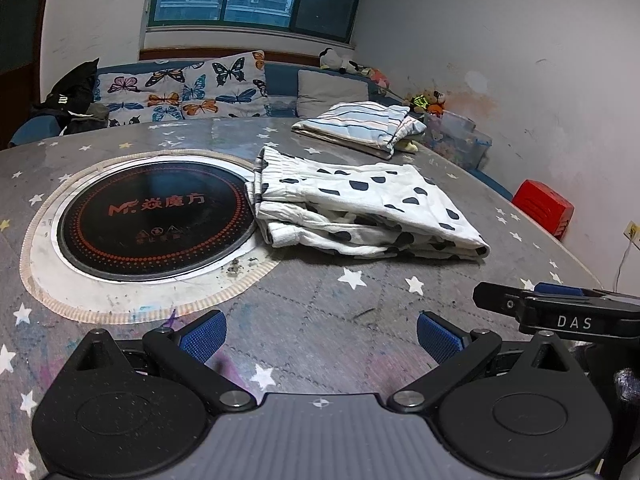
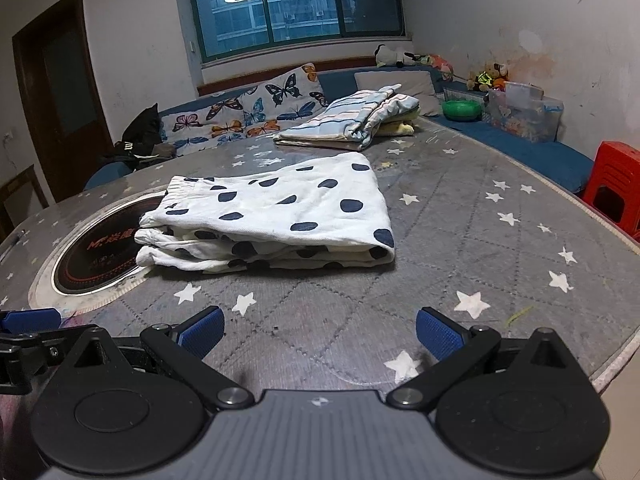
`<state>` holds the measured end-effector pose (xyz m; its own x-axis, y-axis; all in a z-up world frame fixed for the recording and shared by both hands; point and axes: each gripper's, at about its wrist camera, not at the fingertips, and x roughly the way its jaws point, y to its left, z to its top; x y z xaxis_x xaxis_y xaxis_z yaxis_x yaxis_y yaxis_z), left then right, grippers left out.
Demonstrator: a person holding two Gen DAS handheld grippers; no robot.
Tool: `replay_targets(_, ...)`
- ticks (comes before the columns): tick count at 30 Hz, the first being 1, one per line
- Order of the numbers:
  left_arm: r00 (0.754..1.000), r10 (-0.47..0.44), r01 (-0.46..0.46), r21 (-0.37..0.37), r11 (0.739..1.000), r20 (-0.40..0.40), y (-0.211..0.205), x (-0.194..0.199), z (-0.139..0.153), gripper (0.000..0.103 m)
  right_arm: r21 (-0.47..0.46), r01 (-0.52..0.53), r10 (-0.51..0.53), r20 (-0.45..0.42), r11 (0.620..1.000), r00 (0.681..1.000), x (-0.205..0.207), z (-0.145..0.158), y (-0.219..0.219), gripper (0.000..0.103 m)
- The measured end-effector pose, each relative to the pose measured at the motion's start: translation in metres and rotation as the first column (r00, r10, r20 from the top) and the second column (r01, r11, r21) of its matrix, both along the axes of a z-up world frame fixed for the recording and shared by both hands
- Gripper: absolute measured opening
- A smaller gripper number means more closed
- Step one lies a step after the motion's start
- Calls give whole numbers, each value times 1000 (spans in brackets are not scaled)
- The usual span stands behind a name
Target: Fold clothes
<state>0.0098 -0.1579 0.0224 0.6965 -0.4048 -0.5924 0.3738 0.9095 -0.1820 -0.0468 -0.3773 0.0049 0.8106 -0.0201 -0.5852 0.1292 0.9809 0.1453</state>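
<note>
A white garment with dark blue spots (image 1: 360,208) lies folded on the grey star-patterned table, its left end over the rim of the round cooktop; it also shows in the right wrist view (image 2: 276,216). A folded striped garment (image 1: 356,126) lies farther back, also in the right wrist view (image 2: 348,120). My left gripper (image 1: 320,336) is open and empty, low over the table in front of the spotted garment. My right gripper (image 2: 320,334) is open and empty, also in front of it. The right gripper's body shows at the right of the left wrist view (image 1: 560,308).
A round black induction cooktop (image 1: 156,220) is set into the table at the left. A sofa with butterfly cushions (image 1: 180,88) runs behind the table. A red stool (image 2: 616,184) and a clear storage box (image 2: 524,116) stand at the right. The table edge (image 2: 624,356) curves near my right gripper.
</note>
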Motion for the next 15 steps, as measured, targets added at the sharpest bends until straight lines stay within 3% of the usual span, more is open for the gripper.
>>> replay_targets(15,1000,-19,19,15,1000,1,-7,-9,0,103,5,-17,17,3,1000,1000,-6,-1,1,103)
